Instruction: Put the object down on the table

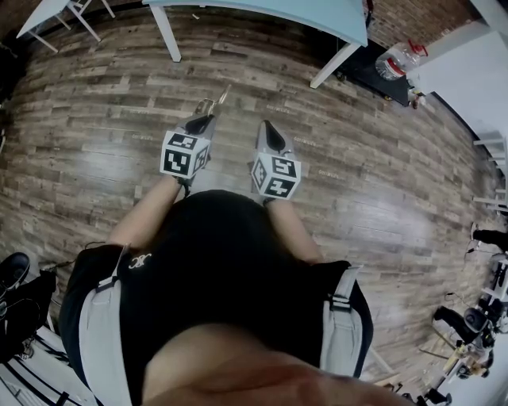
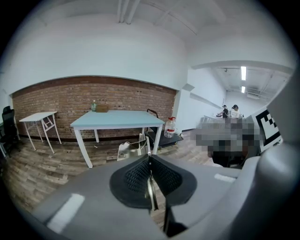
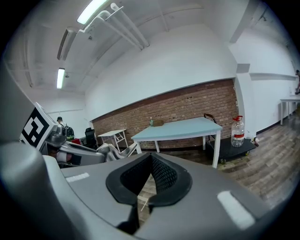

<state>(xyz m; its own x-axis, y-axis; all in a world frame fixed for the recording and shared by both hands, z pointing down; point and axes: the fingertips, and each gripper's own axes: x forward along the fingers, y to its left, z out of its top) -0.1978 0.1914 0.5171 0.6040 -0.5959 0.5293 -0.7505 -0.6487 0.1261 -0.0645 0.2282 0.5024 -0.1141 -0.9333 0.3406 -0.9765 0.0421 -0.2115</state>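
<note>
Carrying a thin metal piece pinched in the closed left gripper, the person is well short of the table. The right gripper is closed and empty. The next move is probably to reach the table, then lower the piece.

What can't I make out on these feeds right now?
- Held object: left gripper view shows only a thin metal edge in the shut left gripper; its kind is unclear.
- Table: head view, cut off by the top edge.
- Items on the table: left gripper view, too small.
</note>
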